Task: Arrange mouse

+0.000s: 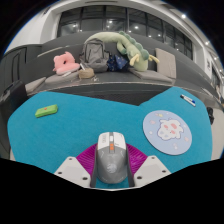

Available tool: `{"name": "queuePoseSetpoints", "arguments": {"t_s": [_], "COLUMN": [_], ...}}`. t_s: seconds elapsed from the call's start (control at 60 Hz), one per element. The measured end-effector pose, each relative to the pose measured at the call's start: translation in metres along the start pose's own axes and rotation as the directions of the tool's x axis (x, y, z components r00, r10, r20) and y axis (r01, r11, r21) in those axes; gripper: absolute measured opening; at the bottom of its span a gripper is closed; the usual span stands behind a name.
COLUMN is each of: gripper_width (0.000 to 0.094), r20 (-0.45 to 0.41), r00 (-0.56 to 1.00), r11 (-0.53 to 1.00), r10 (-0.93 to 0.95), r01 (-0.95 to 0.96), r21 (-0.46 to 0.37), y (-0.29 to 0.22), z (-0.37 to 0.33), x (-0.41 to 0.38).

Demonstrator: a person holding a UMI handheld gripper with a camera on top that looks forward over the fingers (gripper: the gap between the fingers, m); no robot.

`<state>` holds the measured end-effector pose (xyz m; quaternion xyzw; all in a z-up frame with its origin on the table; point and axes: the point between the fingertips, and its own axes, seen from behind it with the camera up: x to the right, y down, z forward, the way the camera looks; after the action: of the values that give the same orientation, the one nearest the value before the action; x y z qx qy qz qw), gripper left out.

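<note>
A grey mouse (111, 160) with an orange scroll wheel lies lengthwise between my fingers, its nose pointing away from me. My gripper (111, 166) is shut on it, with the magenta pads (88, 160) pressed against both of its sides. Beneath it is the teal desk mat (80, 125). Ahead and to the right of the fingers, a round pale mouse pad (167, 129) with a cartoon print lies on the mat. The mouse's rear end is hidden at the bottom of the view.
A small green object (46, 111) lies on the mat ahead to the left. A small blue-and-white item (189, 99) sits past the round pad. Beyond the mat are a pink item (65, 63), a grey backpack (96, 53) and a green plush (130, 50).
</note>
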<state>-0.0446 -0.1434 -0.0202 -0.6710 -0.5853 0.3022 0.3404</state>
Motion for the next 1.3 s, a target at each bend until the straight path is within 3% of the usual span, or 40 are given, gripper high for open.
{"name": "queuePoseSetpoints", "arguments": {"t_s": [0.1,0.217,0.383,0.567,0.683,0.883,0.967,1.067,1.117,1.167,1.3], "gripper_width": [0.0362,0.0344,0.0344,0.0353,0.0354,0.0366,0.0419,0.0517,0.0732,0.0878,0.0852], "r20": [-0.009,0.019,0.071,-0.016,-0.088,-0.103,-0.083,-0.067,-0.062,-0.08,-0.115], "r00": [1.0,1.0,0.997,0.997,0.991,0.989,0.993,0.993,0.994,0.994,0.992], "r11": [1.0,0.999,0.987,0.964,0.971,0.994,0.997,0.995,0.996,0.997,0.997], "r10": [-0.016,-0.012,0.033,0.071,0.105,0.105,0.079,0.093,0.091,0.072,0.042], "r01": [0.016,0.011,-0.044,-0.065,-0.083,-0.101,-0.079,-0.091,-0.09,-0.071,-0.034], "r21": [0.016,0.05,0.152,0.257,0.223,0.043,0.005,0.026,0.023,0.02,0.065], "y": [-0.003,-0.015,-0.082,-0.159,-0.156,-0.068,-0.045,-0.046,-0.048,-0.046,-0.053], "z": [-0.003,-0.018,-0.053,-0.056,-0.02,0.051,0.061,0.058,0.058,0.054,0.011], "x": [0.001,-0.001,0.02,0.114,0.176,0.212,0.21,0.208,0.208,0.21,0.211]}}
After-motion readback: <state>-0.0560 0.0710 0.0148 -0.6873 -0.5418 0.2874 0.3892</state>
